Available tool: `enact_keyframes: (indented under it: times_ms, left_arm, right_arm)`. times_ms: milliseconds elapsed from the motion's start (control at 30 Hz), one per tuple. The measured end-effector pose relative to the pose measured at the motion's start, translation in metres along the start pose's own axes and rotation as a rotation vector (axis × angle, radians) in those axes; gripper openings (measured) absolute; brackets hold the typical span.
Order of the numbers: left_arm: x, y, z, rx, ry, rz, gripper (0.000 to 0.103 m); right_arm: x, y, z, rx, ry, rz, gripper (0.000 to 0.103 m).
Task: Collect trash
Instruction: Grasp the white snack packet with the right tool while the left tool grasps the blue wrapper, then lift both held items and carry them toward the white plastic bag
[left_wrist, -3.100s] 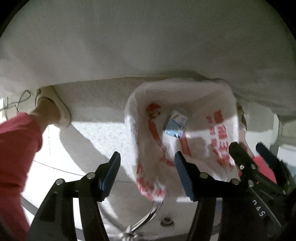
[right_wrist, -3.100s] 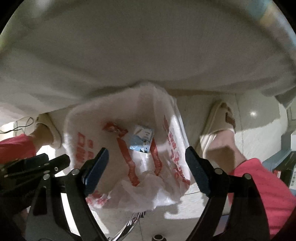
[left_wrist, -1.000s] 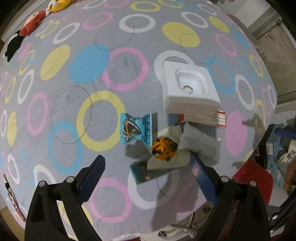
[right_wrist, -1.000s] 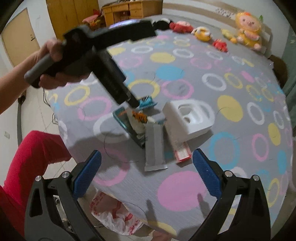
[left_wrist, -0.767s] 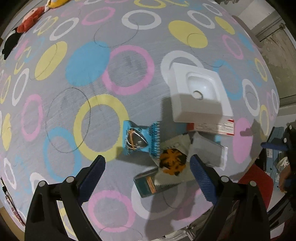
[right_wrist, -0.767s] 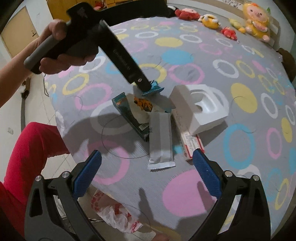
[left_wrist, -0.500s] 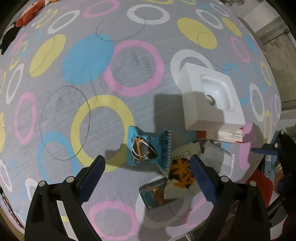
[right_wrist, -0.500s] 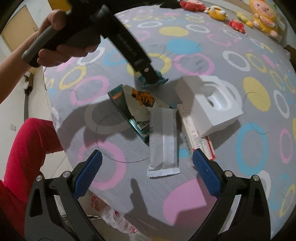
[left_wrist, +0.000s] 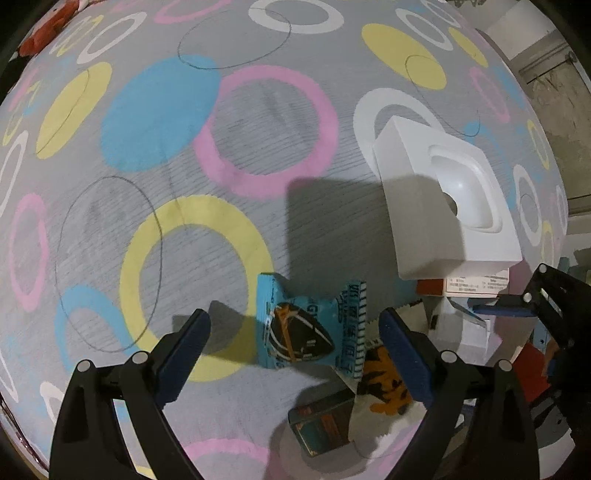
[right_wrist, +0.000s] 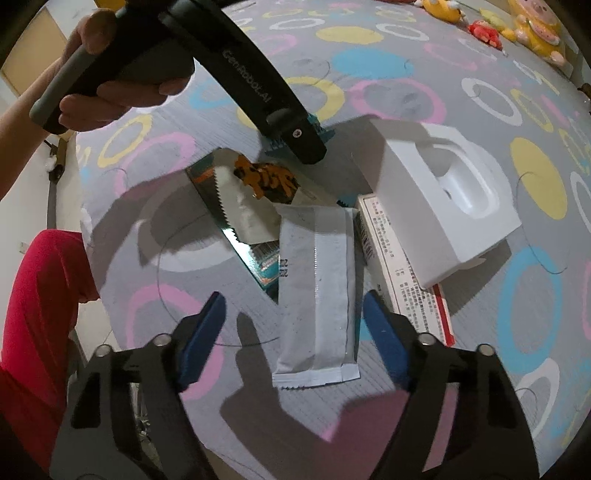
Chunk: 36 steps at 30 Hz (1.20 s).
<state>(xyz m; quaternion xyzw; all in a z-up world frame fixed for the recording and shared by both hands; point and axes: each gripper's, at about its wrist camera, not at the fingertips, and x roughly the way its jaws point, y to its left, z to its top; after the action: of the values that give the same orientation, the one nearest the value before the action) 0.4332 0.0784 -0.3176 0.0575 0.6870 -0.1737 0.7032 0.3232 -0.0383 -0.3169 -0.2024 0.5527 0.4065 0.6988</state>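
Trash in one heap, five pieces: crinkled blue wrapper (left_wrist: 306, 328) between the wide-spread fingers of the left gripper (left_wrist: 295, 339); flat grey sachet (right_wrist: 317, 291) between the wide-spread fingers of the right gripper (right_wrist: 293, 332); orange-printed foil packet (right_wrist: 255, 188) and teal carton (left_wrist: 321, 424) beyond them; red-edged card box (right_wrist: 406, 273) beside. One moulded white tray (right_wrist: 443, 199) rests on that box. Grey tablecloth (left_wrist: 147, 147), coloured rings; plush toys (right_wrist: 528, 26) at its far edge.

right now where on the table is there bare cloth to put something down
Bare cloth lies left of the blue wrapper, over the yellow ring and the blue disc. More lies beyond the white foam tray, toward the plush toys. It is crowded from the silver pouch and red-edged box to the orange-print wrapper.
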Motion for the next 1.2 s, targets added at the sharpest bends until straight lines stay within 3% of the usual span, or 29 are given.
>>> enact_keyframes:
  times_ms: [167,433,533,567,667,933,1200]
  left_arm:
    - [0.008,0.002,0.005,-0.003,-0.008,0.004,0.088]
    - [0.012,0.0,0.006,0.027,-0.042,0.052,0.068]
    - [0.007,-0.004,0.003,0.032,-0.051,0.074,0.058]
    - [0.005,-0.004,0.001,0.025,-0.055,0.082,0.05]
    - [0.0,0.002,-0.003,-0.037,-0.062,0.068,0.041]
    - [-0.02,0.011,-0.019,-0.111,-0.1,0.104,0.038]
    - [-0.085,-0.003,-0.058,-0.116,-0.171,0.148,0.038]
  right_arm:
    - [0.009,-0.001,-0.001,-0.005,0.009,-0.011,0.07]
    - [0.005,-0.006,0.0,0.018,-0.007,-0.047,0.038]
    - [0.004,-0.005,-0.001,0.017,-0.01,-0.06,0.038]
    - [0.004,-0.003,-0.001,0.013,-0.01,-0.073,0.038]
    - [0.003,0.001,-0.002,0.016,-0.013,-0.102,0.037]
    - [-0.022,0.005,-0.012,0.069,-0.037,-0.144,0.037]
    - [-0.094,0.01,-0.021,0.138,-0.132,-0.219,0.037]
